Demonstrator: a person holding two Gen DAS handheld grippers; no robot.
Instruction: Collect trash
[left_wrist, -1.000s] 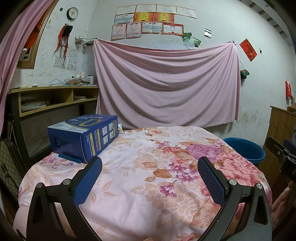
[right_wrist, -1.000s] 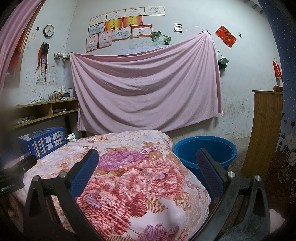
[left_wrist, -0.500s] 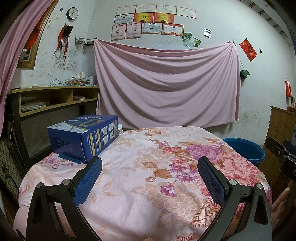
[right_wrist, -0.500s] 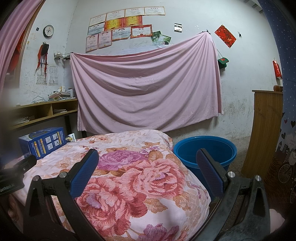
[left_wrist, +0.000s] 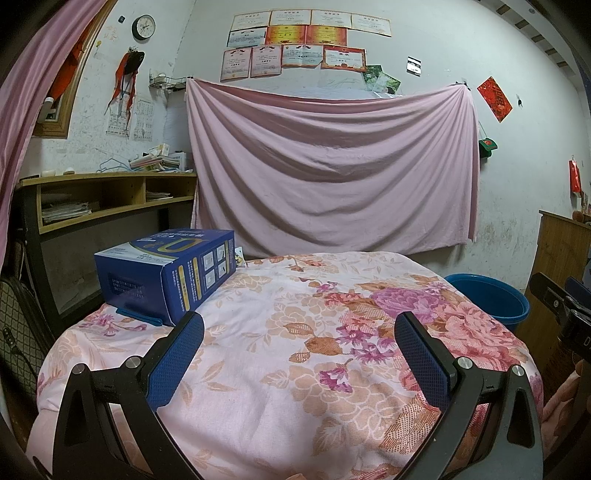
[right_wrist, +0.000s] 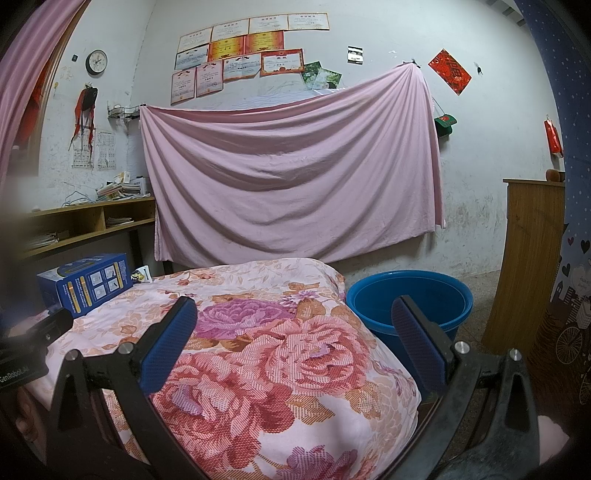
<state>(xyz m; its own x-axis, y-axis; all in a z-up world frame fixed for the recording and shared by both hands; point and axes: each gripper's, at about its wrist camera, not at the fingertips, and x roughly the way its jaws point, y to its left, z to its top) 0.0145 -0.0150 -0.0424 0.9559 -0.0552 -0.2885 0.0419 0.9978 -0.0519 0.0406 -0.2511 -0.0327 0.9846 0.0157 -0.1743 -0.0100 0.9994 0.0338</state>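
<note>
Both grippers hovered wide open and empty over the floral cloth.

Your left gripper (left_wrist: 299, 332) faced the blue box (left_wrist: 166, 273) at far left; your right gripper (right_wrist: 293, 319) stood near the blue tub (right_wrist: 410, 295). Any pickup called for closing on the box.

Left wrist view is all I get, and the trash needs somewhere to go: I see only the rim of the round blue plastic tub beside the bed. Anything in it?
Observer: The right wrist view looks into the round blue plastic tub; what shows of its inside holds nothing.
Operator: And the right gripper? I see only its edge.
Observer: The right gripper is open and empty, above the floral bedspread.
Operator: What's the white sliver behind the blue cardboard box?
Observer: A small white packet with a cartoon print, beside the blue cardboard box.
</note>
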